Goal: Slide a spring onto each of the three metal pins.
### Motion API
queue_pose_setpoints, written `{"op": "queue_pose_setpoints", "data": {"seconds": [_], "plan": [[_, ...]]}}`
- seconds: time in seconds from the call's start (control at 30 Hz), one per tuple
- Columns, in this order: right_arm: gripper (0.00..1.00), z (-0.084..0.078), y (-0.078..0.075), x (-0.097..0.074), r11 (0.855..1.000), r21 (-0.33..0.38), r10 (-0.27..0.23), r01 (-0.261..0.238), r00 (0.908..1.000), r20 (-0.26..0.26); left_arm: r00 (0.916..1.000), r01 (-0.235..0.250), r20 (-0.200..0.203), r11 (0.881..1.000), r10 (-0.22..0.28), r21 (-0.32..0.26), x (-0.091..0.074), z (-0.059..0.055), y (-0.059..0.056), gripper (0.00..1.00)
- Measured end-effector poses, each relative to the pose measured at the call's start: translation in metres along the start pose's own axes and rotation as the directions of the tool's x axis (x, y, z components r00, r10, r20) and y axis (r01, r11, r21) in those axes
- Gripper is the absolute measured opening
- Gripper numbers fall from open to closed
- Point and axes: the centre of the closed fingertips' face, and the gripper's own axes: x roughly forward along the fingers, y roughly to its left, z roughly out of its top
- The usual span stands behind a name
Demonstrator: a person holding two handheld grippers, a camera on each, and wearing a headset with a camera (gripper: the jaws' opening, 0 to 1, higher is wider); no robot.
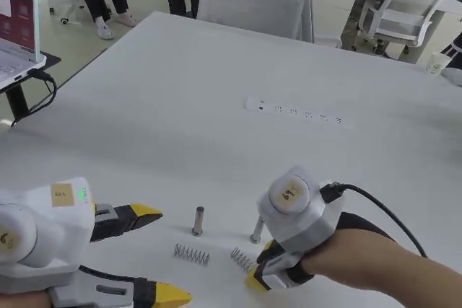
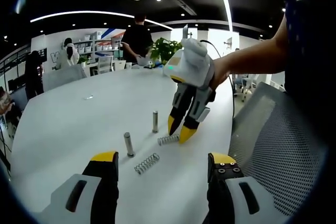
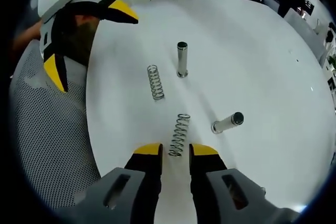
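The right gripper [image 3: 176,150] pointed down at the table [image 1: 216,91]. Its jaws were narrow but not shut, and their yellow tips straddled the near end of a spring [image 3: 179,132] that lay flat. Whether the tips touched it could not be told. The other spring [image 3: 155,82] lay flat near it, on the side of the left gripper [image 1: 159,254], whose jaws stood wide and held nothing by the table's near edge. A pin [image 1: 198,220] stood upright just beyond the other spring. A second pin [image 1: 257,230] stood just beside the right gripper, past the straddled spring. Both were bare.
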Motion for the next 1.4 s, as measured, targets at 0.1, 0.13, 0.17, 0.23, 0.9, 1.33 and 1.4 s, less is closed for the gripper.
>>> {"op": "queue_pose_setpoints", "data": {"seconds": [0.1,0.13,0.17,0.23,0.9,1.33,1.4], "plan": [[0.18,-0.001,0.0,0.002,1.0,-0.005,-0.005,0.005,0.9999,-0.009,1.0,0.001,0.0,1.0,-0.001,0.0,0.0,0.001,-0.001,0.65],[0.18,-0.002,-0.001,0.002,1.0,-0.012,-0.008,0.008,0.9999,-0.014,1.0,0.0,0.001,1.0,0.0,0.0,0.0,0.001,-0.001,0.65],[0.17,-0.003,-0.001,0.003,1.0,-0.014,-0.01,0.01,0.9998,-0.017,1.0,0.001,0.002,1.0,-0.001,-0.001,0.0,0.001,-0.001,0.65],[0.16,-0.002,-0.002,0.002,1.0,-0.016,-0.016,0.016,0.9998,-0.013,1.0,-0.002,0.002,1.0,0.002,0.001,0.0,0.001,0.0,0.65],[0.08,0.002,0.011,-0.02,0.997,-0.082,0.004,-0.003,0.9999,0.016,0.9997,0.024,0.001,1.0,-0.024,0.004,0.003,0.003,-0.009,0.6],[0.08,0.018,0.043,-0.049,0.978,-0.199,0.071,-0.063,0.997,0.031,0.996,0.089,-0.001,0.995,-0.089,0.033,0.01,0.01,-0.022,0.44],[0.08,0.023,0.047,-0.052,0.975,-0.211,0.08,-0.071,0.996,0.038,0.9954,0.096,-0.003,0.994,-0.096,0.043,0.012,0.011,-0.025,0.42]]}}
